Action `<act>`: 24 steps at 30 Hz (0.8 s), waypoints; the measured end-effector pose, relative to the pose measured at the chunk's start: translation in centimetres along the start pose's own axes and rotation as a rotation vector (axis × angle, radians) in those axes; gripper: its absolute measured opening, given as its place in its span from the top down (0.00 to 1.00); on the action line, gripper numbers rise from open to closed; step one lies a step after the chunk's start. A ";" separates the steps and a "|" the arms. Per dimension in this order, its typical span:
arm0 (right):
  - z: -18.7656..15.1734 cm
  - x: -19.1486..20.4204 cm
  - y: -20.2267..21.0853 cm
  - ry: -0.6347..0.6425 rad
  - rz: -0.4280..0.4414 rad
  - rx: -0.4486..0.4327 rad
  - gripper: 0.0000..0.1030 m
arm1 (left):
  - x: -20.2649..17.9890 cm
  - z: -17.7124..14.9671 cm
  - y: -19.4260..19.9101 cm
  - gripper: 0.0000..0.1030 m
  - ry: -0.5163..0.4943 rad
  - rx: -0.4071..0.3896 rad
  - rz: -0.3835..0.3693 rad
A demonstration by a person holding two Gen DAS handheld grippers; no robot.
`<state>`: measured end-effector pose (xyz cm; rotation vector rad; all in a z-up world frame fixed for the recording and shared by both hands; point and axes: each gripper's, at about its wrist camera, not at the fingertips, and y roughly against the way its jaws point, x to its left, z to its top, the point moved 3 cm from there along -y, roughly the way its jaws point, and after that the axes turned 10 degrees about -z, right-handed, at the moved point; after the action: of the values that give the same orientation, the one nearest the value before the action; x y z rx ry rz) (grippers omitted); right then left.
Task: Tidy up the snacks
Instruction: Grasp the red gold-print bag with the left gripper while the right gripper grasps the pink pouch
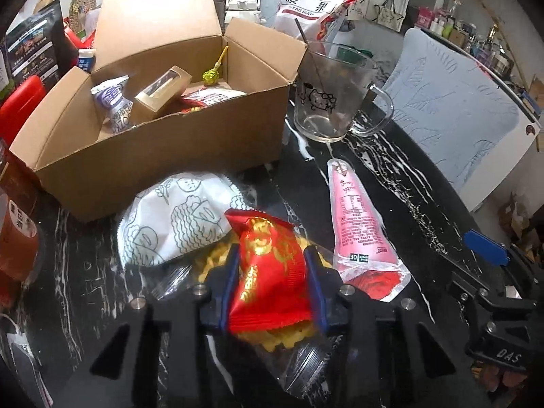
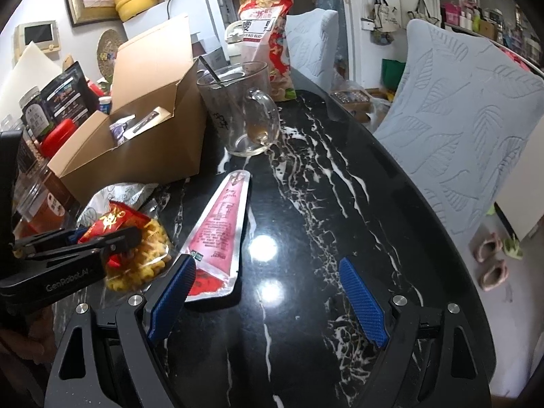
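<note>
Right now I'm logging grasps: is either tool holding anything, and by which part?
The left tool pinches the red-and-gold foil snack packet across its middle. The right tool holds nothing.

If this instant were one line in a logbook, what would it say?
left gripper: shut on red snack packet | right gripper: open, empty, beside pink pouch | cardboard box: open, partly filled

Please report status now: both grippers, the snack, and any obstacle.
Left gripper shut on red snack bag. Right gripper open, empty. Cardboard box open ahead; white packet lies between.
</note>
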<state>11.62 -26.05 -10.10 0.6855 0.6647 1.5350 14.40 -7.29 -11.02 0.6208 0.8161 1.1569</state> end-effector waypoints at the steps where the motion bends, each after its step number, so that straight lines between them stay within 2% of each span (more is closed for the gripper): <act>1: 0.0 0.0 -0.1 -0.001 0.003 0.002 0.15 | 0.0 0.0 0.1 0.66 0.002 -0.001 -0.008; 9: 0.8 0.8 -0.9 0.019 0.010 0.003 0.15 | 0.1 0.2 2.7 0.66 0.011 -0.038 -0.077; 15: 1.6 2.2 -2.9 0.043 0.020 0.032 0.16 | 0.8 -0.1 4.3 0.66 0.023 -0.056 -0.083; 19: 1.9 3.7 -4.7 0.079 0.020 0.060 0.22 | 1.7 -0.5 4.5 0.66 0.036 -0.061 -0.073; 24: 2.0 5.4 -6.1 0.116 0.009 0.092 0.23 | 2.7 -0.8 4.5 0.66 0.052 -0.062 -0.073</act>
<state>16.80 -20.18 -13.13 0.6726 0.8248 1.5687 11.77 -3.39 -8.54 0.5077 0.8380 1.1311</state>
